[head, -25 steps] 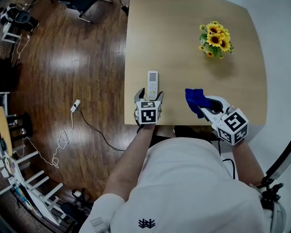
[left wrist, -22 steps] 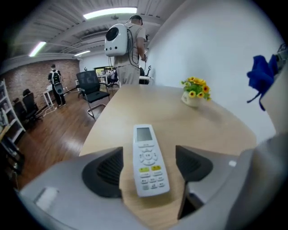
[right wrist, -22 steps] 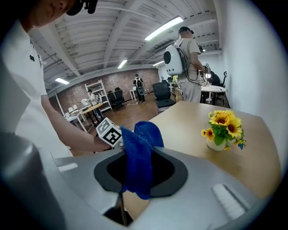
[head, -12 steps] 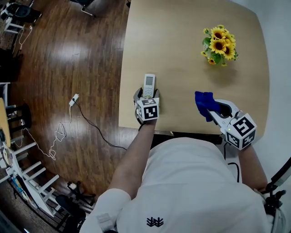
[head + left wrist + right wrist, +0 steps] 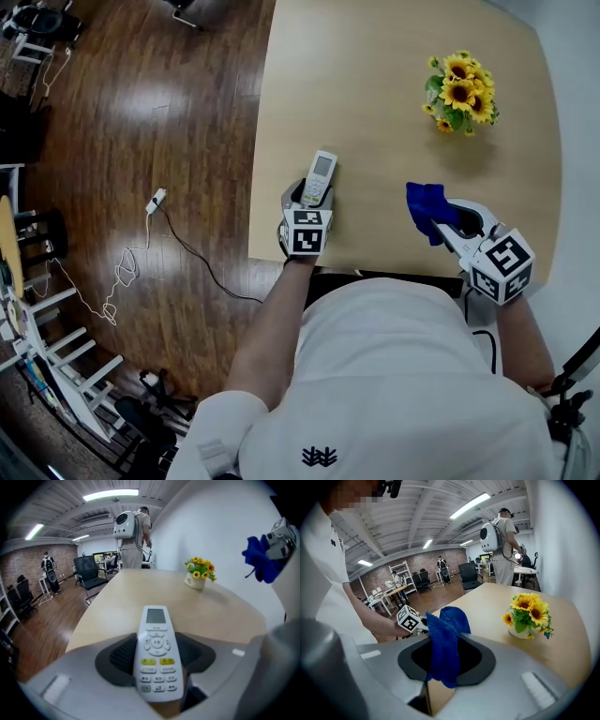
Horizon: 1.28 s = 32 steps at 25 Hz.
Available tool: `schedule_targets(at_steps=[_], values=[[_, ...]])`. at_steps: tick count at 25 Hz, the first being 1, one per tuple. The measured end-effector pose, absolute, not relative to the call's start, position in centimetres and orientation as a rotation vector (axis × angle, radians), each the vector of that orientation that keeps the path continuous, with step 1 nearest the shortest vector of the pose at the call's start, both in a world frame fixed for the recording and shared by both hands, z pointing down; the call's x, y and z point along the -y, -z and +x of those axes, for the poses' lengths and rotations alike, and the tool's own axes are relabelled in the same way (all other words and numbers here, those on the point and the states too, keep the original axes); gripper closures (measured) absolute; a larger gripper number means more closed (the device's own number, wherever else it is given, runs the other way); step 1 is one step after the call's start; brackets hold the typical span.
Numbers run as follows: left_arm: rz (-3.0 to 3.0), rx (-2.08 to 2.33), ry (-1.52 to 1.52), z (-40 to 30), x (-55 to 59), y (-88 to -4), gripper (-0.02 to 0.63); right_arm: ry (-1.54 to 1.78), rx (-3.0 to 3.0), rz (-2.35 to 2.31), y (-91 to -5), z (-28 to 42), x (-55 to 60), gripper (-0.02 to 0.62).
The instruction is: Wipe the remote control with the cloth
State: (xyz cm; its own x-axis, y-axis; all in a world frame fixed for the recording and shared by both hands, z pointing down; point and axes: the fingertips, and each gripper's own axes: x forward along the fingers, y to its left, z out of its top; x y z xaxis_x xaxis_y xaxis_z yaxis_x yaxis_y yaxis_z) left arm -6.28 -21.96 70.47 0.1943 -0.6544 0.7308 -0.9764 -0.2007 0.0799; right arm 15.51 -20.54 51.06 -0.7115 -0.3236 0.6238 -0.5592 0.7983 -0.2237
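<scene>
Lowered left hand-held gripper (image 5: pixel 307 197) round remote (image 5: pixel 322 171), jaws closing on its sides, skewing it on worktop (image 5: pixel 375 94). Kept cloth (image 5: pixel 424 204) pinched in right hand-held gripper (image 5: pixel 439 217), well apart. Left wiping yet to begin.

Dark glossy plank floor (image 5: pixel 141 112) is running from 7 to 11 o'clock in the head view and is throwing back ceiling glare. A pale wood table (image 5: pixel 394 84) with rounded corners is filling 12 to 3 o'clock. A pot of sunflowers (image 5: pixel 461 94) is standing on it at 2 o'clock. A white plug (image 5: pixel 157 201) with a trailing cable is lying loose on the floor at 9 o'clock.

In the left gripper view, strip lights (image 5: pixel 111 495) are burning at 12 o'clock. A brick wall (image 5: pixel 28 559) and a black office chair (image 5: pixel 89 573) are showing at 9 to 10 o'clock, and a white wall (image 5: pixel 225 522) is closing off 2 o'clock. A person wearing a white backpack (image 5: pixel 136 536) is standing at the table's far end.
</scene>
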Motion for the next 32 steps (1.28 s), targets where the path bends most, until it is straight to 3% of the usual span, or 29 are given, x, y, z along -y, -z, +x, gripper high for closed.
schedule_targets(at_steps=[22, 32], values=[[2.499, 1.203, -0.768, -6.2, 17.4, -51.1, 0.331, -0.334, 2.587, 0.843, -41.5, 6.9, 19.1, 0.511], [2.692, 0.94, -0.818, -1.0, 17.9, -48.0, 0.33, -0.18, 2.743, 0.724, -36.4, 0.7, 18.8, 0.511]])
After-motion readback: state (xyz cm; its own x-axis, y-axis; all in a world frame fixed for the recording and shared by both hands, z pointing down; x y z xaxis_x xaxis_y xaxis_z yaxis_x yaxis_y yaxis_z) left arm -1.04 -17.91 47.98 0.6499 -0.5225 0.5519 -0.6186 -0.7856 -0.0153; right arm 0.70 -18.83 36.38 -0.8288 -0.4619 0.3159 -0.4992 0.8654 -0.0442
